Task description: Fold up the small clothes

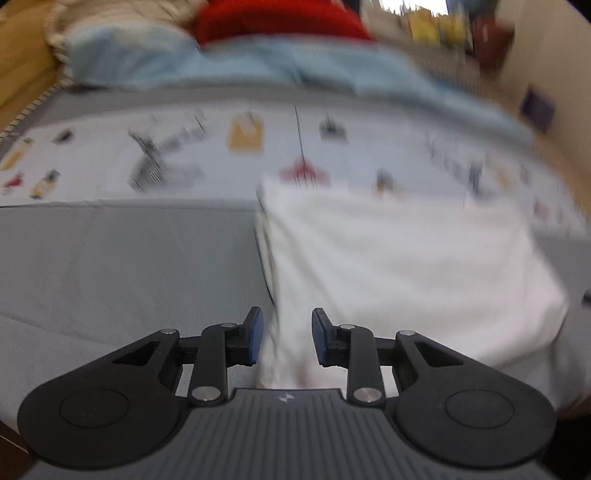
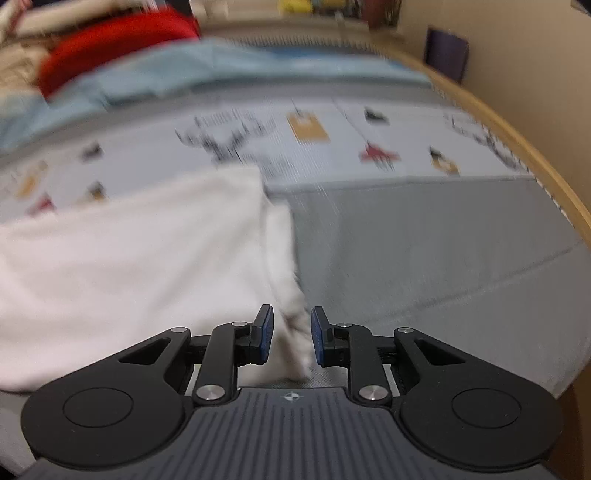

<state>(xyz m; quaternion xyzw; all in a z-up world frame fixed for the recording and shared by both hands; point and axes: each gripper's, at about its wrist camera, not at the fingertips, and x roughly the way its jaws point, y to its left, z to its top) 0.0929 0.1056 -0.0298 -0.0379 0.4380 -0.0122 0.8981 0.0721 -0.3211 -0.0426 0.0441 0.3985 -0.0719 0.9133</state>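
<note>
A white garment (image 1: 399, 258) lies spread on the grey mattress (image 1: 122, 266); it also shows in the right wrist view (image 2: 129, 266). My left gripper (image 1: 287, 338) is open, its blue-padded fingers standing on either side of the garment's near left corner without pinching it. My right gripper (image 2: 292, 339) is open too, and the garment's near right corner (image 2: 291, 332) hangs between its fingers. Both views are blurred by motion.
A pale printed sheet (image 1: 221, 155) lies beyond the garment. Behind it are a light blue blanket (image 1: 229, 66) and a red cushion (image 1: 277, 18). A wooden bed frame (image 2: 554, 184) curves along the right. Grey mattress (image 2: 424, 240) lies to the garment's right.
</note>
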